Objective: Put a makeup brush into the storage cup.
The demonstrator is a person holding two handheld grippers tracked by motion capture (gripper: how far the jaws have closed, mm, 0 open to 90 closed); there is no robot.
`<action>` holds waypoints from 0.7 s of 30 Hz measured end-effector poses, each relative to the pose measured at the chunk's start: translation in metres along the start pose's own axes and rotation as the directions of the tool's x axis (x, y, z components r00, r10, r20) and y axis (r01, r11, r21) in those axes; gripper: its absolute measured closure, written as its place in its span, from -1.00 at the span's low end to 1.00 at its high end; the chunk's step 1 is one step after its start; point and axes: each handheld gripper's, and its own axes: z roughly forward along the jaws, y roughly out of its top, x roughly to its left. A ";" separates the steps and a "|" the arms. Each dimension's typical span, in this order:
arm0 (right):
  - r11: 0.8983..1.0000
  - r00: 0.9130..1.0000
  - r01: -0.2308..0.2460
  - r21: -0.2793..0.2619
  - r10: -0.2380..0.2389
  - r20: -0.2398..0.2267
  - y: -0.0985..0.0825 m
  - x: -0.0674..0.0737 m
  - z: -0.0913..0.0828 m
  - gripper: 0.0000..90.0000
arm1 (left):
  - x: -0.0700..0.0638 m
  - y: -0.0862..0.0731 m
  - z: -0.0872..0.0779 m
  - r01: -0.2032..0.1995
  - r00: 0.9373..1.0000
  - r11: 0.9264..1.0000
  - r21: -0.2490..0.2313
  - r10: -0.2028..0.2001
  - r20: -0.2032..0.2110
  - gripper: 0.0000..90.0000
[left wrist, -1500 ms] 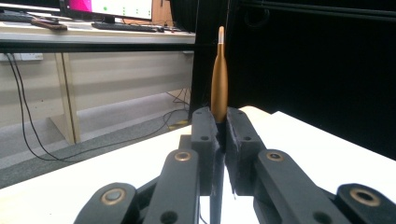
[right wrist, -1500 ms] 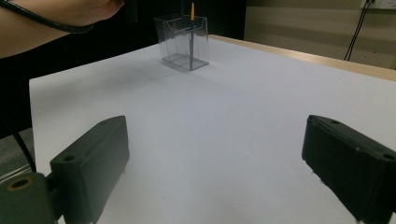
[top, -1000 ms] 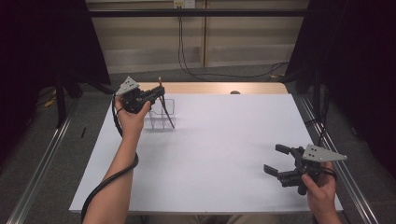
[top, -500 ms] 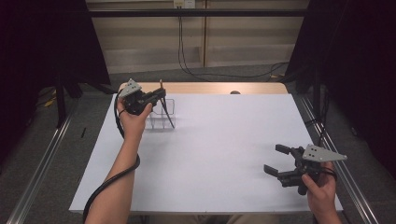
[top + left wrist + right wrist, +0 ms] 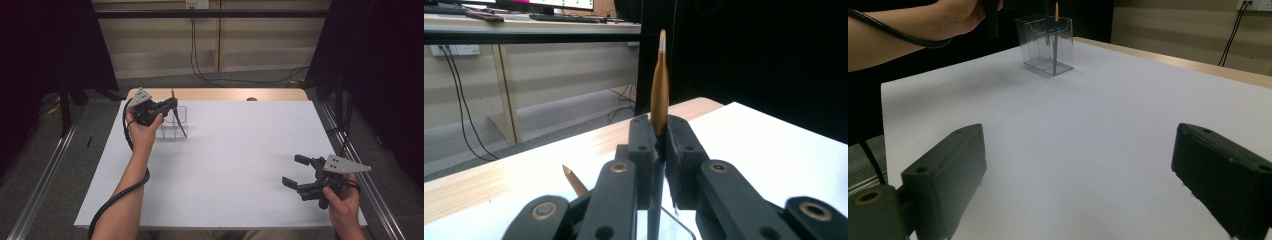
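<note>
Your left gripper [image 5: 167,105] has its jaws clamped on an upright orange pen [image 5: 659,85] above the clear holder [image 5: 175,122] at the white table's [image 5: 240,165] far-left corner. Your right gripper [image 5: 296,172] rests near-right, jaws wide, empty. Beyond: wooden edge, grey floor, black curtains.

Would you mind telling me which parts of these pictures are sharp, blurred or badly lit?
High view: even light on the white table, dark curtains at both sides. Left gripper view: the brown pen clamped in the left tool is fairly sharp, the background soft. Right gripper view: the right tool looms soft and dim, while the clear box is sharper.
</note>
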 end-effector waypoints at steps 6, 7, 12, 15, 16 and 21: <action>1.000 1.000 0.001 0.001 -0.001 0.000 0.000 0.000 0.000 -0.85 | 0.000 -0.006 0.000 0.009 1.000 1.000 0.007 -0.009 0.000 0.83; 1.000 1.000 0.002 0.001 -0.002 0.000 0.000 0.000 0.000 -0.85 | 0.000 -0.007 0.000 0.013 1.000 1.000 0.005 -0.013 0.003 0.83; 1.000 1.000 0.000 0.001 0.000 -0.001 0.000 0.000 0.000 -0.85 | 0.001 -0.008 -0.001 0.014 1.000 1.000 0.010 -0.014 0.005 0.81; 1.000 1.000 0.002 0.000 -0.002 -0.002 0.000 0.000 0.001 -0.85 | 0.001 -0.007 -0.002 0.033 0.999 0.999 0.000 -0.033 0.020 0.46; 1.000 1.000 0.002 0.000 -0.002 -0.005 0.000 0.000 0.001 -0.85 | 0.001 -0.007 -0.003 0.025 1.000 1.000 0.009 -0.025 0.004 0.30; 1.000 1.000 0.004 -0.002 -0.004 -0.003 0.001 0.000 0.000 -0.85 | -0.001 -0.003 -0.010 0.038 0.999 0.999 0.027 -0.038 0.000 -0.32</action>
